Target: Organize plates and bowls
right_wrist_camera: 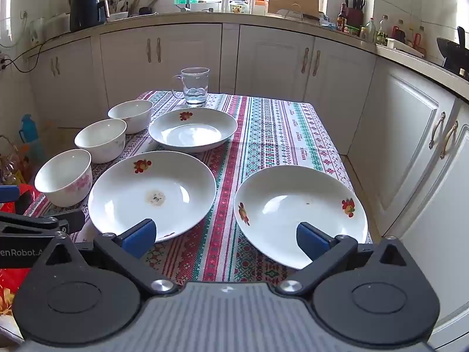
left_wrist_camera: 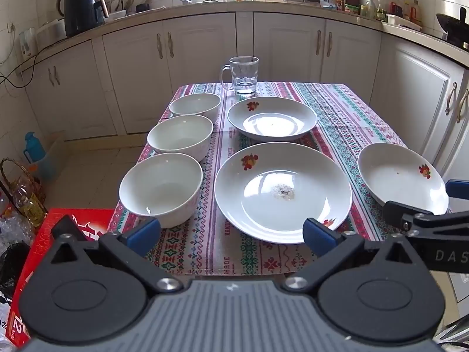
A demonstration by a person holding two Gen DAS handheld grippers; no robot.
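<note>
Both tongs spread wide, empty. Right gripper (right_wrist_camera: 225,239) sits before the right plate (right_wrist_camera: 302,214); left gripper (left_wrist_camera: 231,234) faces the middle plate (left_wrist_camera: 283,192), near bowl (left_wrist_camera: 161,187) beyond its left finger. Glazed ceramic: stiff, slick, breakable. Pinch your plate's near rim.

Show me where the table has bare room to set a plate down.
Free: the cloth right of the far plate, behind the near right plate. Crowded: the left edge, where three bowls sit close beside the middle plate.
</note>
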